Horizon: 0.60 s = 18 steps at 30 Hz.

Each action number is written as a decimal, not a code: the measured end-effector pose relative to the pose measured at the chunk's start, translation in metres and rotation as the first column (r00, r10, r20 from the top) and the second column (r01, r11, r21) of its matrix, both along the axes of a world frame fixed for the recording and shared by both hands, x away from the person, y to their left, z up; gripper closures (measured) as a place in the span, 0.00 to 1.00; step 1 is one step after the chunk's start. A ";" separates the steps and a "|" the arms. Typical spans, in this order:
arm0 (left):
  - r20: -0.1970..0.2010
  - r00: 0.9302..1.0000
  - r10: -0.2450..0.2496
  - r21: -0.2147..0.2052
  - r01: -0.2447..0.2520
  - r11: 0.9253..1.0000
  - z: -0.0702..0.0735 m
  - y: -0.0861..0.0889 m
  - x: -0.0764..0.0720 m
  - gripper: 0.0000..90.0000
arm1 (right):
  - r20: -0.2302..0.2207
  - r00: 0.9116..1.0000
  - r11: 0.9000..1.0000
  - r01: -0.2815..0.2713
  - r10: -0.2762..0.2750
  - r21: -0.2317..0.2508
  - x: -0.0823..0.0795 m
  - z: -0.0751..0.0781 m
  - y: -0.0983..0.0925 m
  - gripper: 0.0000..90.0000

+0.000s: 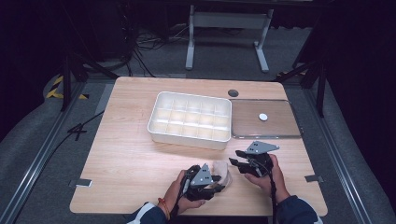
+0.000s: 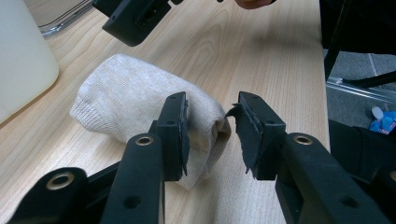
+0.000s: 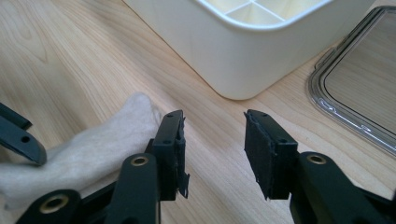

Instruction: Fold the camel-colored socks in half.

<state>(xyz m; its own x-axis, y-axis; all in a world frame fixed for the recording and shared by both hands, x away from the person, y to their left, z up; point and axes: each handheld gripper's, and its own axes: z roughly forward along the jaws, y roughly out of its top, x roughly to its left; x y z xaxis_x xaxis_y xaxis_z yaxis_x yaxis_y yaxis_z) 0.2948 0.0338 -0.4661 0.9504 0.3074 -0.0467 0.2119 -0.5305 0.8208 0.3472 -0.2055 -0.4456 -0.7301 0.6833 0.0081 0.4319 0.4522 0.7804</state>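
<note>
A rolled beige knit sock (image 1: 222,171) lies on the wooden table near its front edge, between my two hands. My left gripper (image 1: 216,181) stands open at the sock's near end. In the left gripper view the sock (image 2: 123,100) pokes into the gap of that gripper (image 2: 210,112); one pad rests against it and the other stands apart. My right gripper (image 1: 236,157) is open just right of the sock. In the right gripper view its jaws (image 3: 214,126) hold nothing, and the sock (image 3: 93,144) lies to their left.
A white compartment box (image 1: 189,135) stands in the table's middle, close ahead of the right gripper (image 3: 224,51). To its right lies a clear flat lid (image 1: 266,136) with a small white disc (image 1: 263,116) on it. The table's front edge is near the hands.
</note>
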 end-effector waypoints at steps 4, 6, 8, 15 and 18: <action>0.003 1.000 0.004 0.008 -0.004 1.000 0.000 0.000 -0.001 0.69 | 0.009 1.000 0.999 -0.017 0.017 0.043 -0.005 0.007 0.004 0.60; 0.002 1.000 0.003 0.003 -0.003 1.000 0.000 0.000 0.000 0.68 | 0.009 1.000 0.998 -0.022 0.022 0.052 -0.006 0.008 0.005 0.59; 0.002 1.000 -0.003 0.002 0.003 1.000 -0.001 -0.001 0.000 0.69 | 0.008 0.999 0.997 -0.031 0.031 0.069 -0.009 0.011 0.009 0.58; 0.013 1.000 -0.003 0.027 0.003 1.000 0.000 -0.001 -0.004 0.69 | -0.009 0.997 0.996 -0.079 0.080 0.043 -0.014 0.007 0.025 0.57; 0.030 1.000 0.000 0.044 -0.001 0.999 0.004 0.004 -0.005 0.67 | -0.018 0.997 0.996 -0.080 0.081 0.028 -0.014 0.003 0.029 0.56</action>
<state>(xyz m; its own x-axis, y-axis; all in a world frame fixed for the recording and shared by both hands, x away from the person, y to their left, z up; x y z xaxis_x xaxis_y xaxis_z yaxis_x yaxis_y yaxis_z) 0.2899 0.0375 -0.4619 0.9510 0.3092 -0.0046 0.1879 -0.5661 0.8026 0.3336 -0.1767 -0.4424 -0.7824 0.6214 0.0403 0.4096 0.4648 0.7850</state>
